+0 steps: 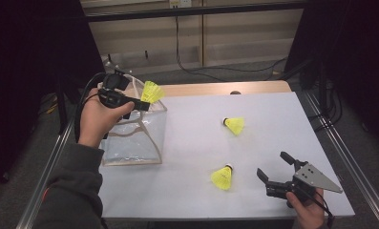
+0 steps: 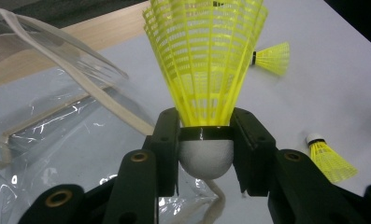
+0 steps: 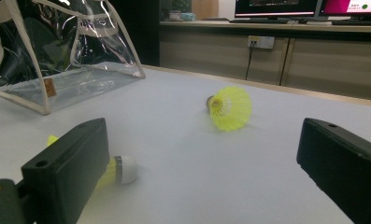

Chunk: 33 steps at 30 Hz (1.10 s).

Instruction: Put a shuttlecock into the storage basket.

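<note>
Dim room, table (image 1: 273, 109) brightly lit from above (soft shadows); close claws blurred.

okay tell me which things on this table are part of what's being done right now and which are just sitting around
In the job:
- held shuttlecock, clamped in the left gripper
- clear bag under it
- two loose shuttlecocks, likely next
- right gripper, open

Just lying about:
- wall cables
- monitors

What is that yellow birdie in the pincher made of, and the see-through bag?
The yellow shuttlecock held by the left gripper looks like moulded plastic: its skirt is a ribbed mesh. Its round white nose seems to be matte foam or cork, hard to tell. The clear bag looks like glossy soft vinyl, wrinkled and shiny, with cream fabric-like edging.
</note>
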Tool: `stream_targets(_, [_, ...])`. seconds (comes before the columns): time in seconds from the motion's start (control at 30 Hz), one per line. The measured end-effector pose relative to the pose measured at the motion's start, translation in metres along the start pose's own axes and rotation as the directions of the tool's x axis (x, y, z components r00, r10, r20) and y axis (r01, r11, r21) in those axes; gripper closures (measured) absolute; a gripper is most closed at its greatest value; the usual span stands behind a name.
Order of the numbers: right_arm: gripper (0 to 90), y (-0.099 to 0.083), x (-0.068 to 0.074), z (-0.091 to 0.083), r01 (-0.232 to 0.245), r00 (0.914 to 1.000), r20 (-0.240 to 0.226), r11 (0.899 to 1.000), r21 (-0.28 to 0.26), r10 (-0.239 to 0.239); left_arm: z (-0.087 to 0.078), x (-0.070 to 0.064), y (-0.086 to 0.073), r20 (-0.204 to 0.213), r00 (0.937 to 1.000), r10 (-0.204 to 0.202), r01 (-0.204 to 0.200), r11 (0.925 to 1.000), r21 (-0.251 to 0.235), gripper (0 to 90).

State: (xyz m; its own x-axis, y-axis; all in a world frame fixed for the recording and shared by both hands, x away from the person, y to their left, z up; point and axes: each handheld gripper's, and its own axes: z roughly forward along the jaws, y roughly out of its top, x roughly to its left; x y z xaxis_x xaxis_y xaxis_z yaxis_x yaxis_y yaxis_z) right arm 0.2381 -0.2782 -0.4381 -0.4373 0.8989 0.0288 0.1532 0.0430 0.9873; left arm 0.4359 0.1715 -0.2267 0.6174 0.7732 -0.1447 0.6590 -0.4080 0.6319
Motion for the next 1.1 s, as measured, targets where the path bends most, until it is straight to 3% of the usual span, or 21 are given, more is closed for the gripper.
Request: stream_targets(1.1, [2.4,0.000,0.000,0.000,0.005,1.0000,0.000,1.000,0.004,-0.005,-0.013,0.016,-0.002,-0.035,0.9989,-0.031,0.030,0.9992,-0.027,64.7])
